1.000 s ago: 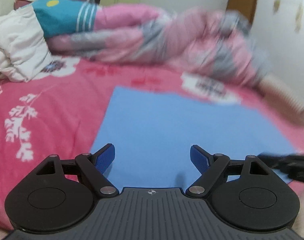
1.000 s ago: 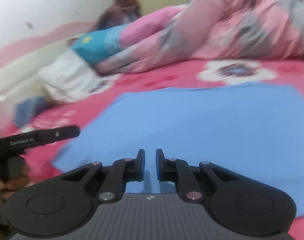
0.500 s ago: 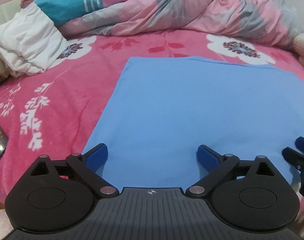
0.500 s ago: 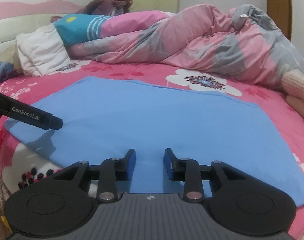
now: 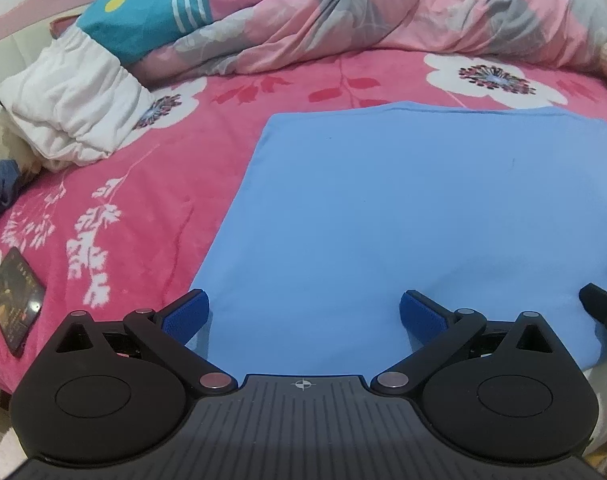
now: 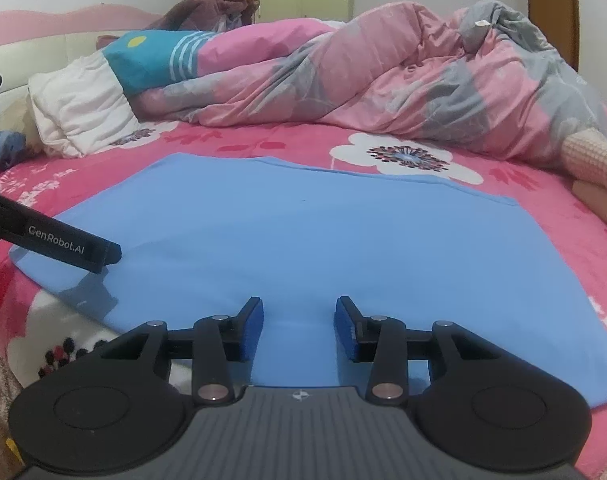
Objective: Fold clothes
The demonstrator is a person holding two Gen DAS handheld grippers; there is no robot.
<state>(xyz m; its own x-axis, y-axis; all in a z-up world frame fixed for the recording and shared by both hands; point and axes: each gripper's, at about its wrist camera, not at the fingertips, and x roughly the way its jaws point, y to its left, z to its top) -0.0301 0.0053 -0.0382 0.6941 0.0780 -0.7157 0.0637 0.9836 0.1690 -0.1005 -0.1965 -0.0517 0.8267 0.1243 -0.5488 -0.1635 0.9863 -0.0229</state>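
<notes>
A blue garment lies flat and smooth on the pink flowered bedspread. My left gripper hovers over its near left corner, jaws wide and still opening, nothing between the blue pads. The right wrist view shows one of its fingers just above the cloth's left edge. My right gripper is over the near edge of the garment, jaws partly apart and opening, the cloth below them and not pinched. Its tip shows at the right edge of the left wrist view.
A rumpled pink and grey duvet, a teal pillow and a white pillow lie along the far side. A phone rests near the left bed edge. A person sits by the headboard. A beige knitted item lies at far right.
The left jaws have widened and the gripper has tilted down and shifted toward the garment's left corner. The right jaws went from nearly shut to apart.
</notes>
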